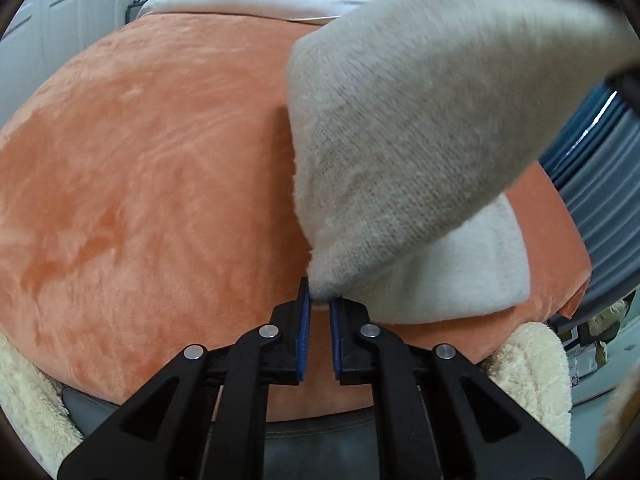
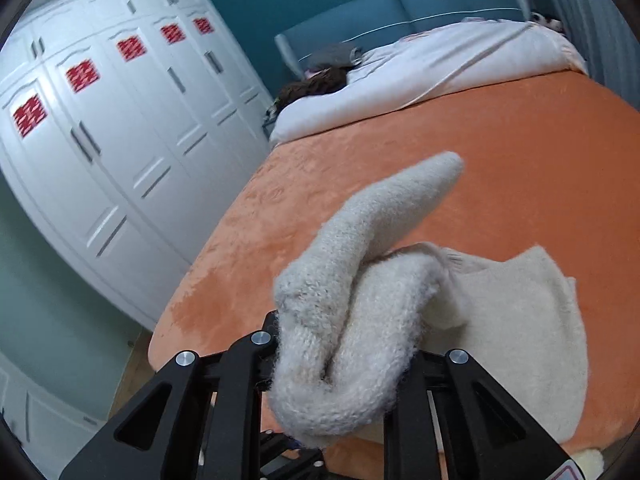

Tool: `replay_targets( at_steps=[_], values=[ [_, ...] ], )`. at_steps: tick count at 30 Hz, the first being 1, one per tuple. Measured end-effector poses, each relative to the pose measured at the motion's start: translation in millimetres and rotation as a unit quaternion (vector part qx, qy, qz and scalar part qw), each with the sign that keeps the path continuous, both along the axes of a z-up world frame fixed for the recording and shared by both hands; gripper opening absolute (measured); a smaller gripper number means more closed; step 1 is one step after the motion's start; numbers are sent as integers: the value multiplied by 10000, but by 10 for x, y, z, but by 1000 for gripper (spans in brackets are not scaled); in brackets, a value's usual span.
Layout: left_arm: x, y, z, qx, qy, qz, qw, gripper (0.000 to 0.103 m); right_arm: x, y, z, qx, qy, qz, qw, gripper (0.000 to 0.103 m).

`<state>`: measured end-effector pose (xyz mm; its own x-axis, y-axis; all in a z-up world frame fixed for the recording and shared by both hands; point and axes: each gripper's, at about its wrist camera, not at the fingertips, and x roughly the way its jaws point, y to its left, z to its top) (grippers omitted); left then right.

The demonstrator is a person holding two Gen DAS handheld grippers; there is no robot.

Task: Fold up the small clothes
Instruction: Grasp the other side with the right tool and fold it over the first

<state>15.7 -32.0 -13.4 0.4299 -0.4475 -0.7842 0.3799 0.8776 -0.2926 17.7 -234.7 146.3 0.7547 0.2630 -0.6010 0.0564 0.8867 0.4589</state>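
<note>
While the cream knitted garment (image 1: pixel 400 152) hung stretched between the two tools, the fold was only half made, as I judged it. The left gripper (image 1: pixel 319 304) had its blue pads drawn close together, pinching a low corner of the knit right at the tips, just above the orange bedspread (image 1: pixel 140 180). The right gripper (image 2: pixel 332 392) held a thick bunch of the same garment (image 2: pixel 344 320) clamped between its jaws, the wool bulging over and hiding the fingertips, with a loose sleeve-like end trailing out over the bed. Part of the piece lay flat on the bedspread near the bed's front edge, below the lifted flap.

To do this step well, I thought the person needed to keep the left corner pinned low as an anchor and carry the right-hand bunch across in one smooth arc, so that the lifted flap came down squarely on the flat part with the edges matched. The grip at the left was slight, only a tuft, so any hard pull from the right looked likely to tug it free. The trailing end ought to have been tucked under, or it seemed bound to spoil the fold. White bedding (image 2: pixel 420 76) lay heaped at the far end, well apart from the work.
</note>
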Motion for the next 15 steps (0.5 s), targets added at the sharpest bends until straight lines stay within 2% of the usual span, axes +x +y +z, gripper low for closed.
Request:
replay_targets(
  at_steps=[2,4,5,6,7,9,10,13,15],
  values=[
    [-5,-75,4,12,30,-126,9999,8,-215,-547,-358,286,320,-812,9958,15],
    [-18,-159,-88,105,94,-283,9995,7,-394,-1033,-923,366,1067,-1466,9827,15],
    [-6,-200,-173,155,237,-321,9991,0,-469,-1215,-1276,320,1594,-1728,9715,15],
    [17,-232,-307,272,482,-275,9981,0,-543,-1317,-1517,345,1913,-1846,9634,15],
    [29,-229,-388,286,662,-209,9972,0,-637,-1387,-1671,522,1946,-1899,9609,15],
    [32,-162,-486,236,916,-72,9955,0,-803,-1478,-1718,1186,1572,-1903,9618,17],
    [25,-134,-451,219,855,-70,9961,0,-812,-1484,-1696,1291,1531,-1883,9615,19],
    [-64,-63,-176,48,363,-227,9991,0,-745,-1439,-1610,995,1552,-1780,9666,26],
    [-113,-29,-8,96,49,-227,9997,2,-783,-1414,-1500,1041,1456,-1823,9668,28]
  ],
)
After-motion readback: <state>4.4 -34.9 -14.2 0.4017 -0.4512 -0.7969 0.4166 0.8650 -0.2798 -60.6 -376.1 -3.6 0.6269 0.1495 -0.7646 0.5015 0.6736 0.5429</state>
